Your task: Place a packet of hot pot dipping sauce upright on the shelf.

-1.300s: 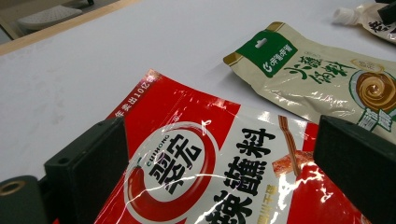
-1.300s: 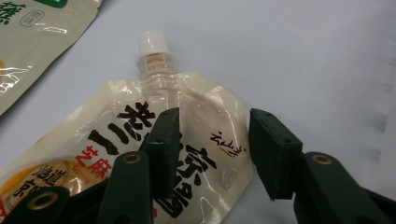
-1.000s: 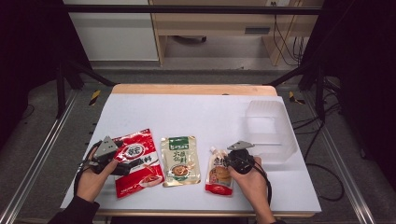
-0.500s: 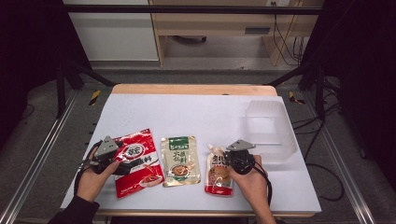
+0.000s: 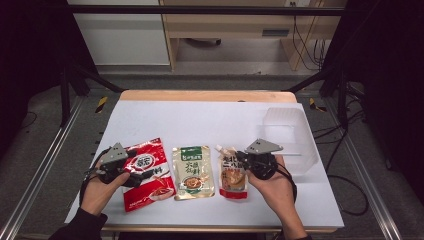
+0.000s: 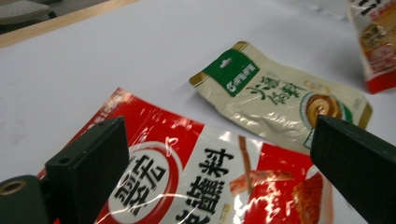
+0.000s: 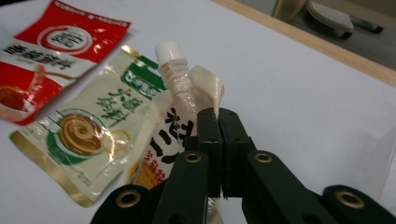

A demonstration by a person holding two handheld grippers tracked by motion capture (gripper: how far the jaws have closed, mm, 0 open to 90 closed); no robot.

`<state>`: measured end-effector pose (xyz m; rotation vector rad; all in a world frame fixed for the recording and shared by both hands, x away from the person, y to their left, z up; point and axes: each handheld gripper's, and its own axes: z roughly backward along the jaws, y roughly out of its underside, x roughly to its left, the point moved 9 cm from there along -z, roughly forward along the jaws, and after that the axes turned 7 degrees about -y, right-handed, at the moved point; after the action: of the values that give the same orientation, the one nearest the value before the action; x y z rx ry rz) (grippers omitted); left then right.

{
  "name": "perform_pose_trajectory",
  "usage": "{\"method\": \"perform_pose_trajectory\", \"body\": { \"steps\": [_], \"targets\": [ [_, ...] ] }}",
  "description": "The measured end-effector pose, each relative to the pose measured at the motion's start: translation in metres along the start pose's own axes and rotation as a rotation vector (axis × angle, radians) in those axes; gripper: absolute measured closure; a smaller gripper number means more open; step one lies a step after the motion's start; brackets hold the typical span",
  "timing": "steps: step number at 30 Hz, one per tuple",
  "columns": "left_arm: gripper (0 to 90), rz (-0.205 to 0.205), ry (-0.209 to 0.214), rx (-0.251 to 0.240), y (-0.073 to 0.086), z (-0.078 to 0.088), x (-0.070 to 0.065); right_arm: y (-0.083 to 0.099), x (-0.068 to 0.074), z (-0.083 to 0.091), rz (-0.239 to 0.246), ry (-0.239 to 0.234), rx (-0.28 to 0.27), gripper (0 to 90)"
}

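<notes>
The right tongs [image 7: 218, 122] are clamped on the top corner of the spouted pouch [image 5: 233, 173], lifting it off the table [image 5: 200, 122]; the clear bin [image 5: 292, 137] beside it holds nothing yet. The left tongs [image 6: 219, 172] hang wide over the red pouch [image 6: 196, 177]. The green pouch [image 5: 193, 171] lies untouched.

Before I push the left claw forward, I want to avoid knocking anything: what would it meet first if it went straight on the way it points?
Most likely the red pouch, which lies right under the open left claw. Beyond it lies the green-topped pouch, though depth is hard to judge.
</notes>
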<state>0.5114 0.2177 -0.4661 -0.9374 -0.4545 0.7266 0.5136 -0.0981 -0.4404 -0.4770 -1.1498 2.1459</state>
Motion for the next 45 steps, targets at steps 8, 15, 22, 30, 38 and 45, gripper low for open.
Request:
{"method": "perform_pose_trajectory", "body": {
  "steps": [8,15,22,30,38,45],
  "targets": [
    [3.4,-0.031,0.077,-0.026,-0.029,-0.013,-0.014,-0.042,0.011,0.005,0.084,-0.053,-0.036,89.9],
    [3.8,-0.103,0.128,0.021,-0.052,-0.029,-0.024,-0.071,0.007,-0.008,0.115,-0.089,-0.036,90.0],
    [6.0,-0.16,0.152,0.049,-0.075,-0.036,-0.028,-0.095,0.018,-0.013,0.139,-0.169,-0.056,90.0],
    [7.2,-0.196,0.192,0.083,-0.085,-0.037,-0.035,-0.105,0.028,-0.015,0.157,-0.205,-0.074,90.0],
    [10.9,-0.207,0.225,0.077,-0.094,-0.032,-0.043,-0.111,0.035,-0.013,0.167,-0.221,-0.085,89.9],
    [23.9,-0.267,0.258,0.046,-0.105,-0.026,-0.051,-0.117,0.043,-0.011,0.178,-0.243,-0.099,89.9]
  ]
}}
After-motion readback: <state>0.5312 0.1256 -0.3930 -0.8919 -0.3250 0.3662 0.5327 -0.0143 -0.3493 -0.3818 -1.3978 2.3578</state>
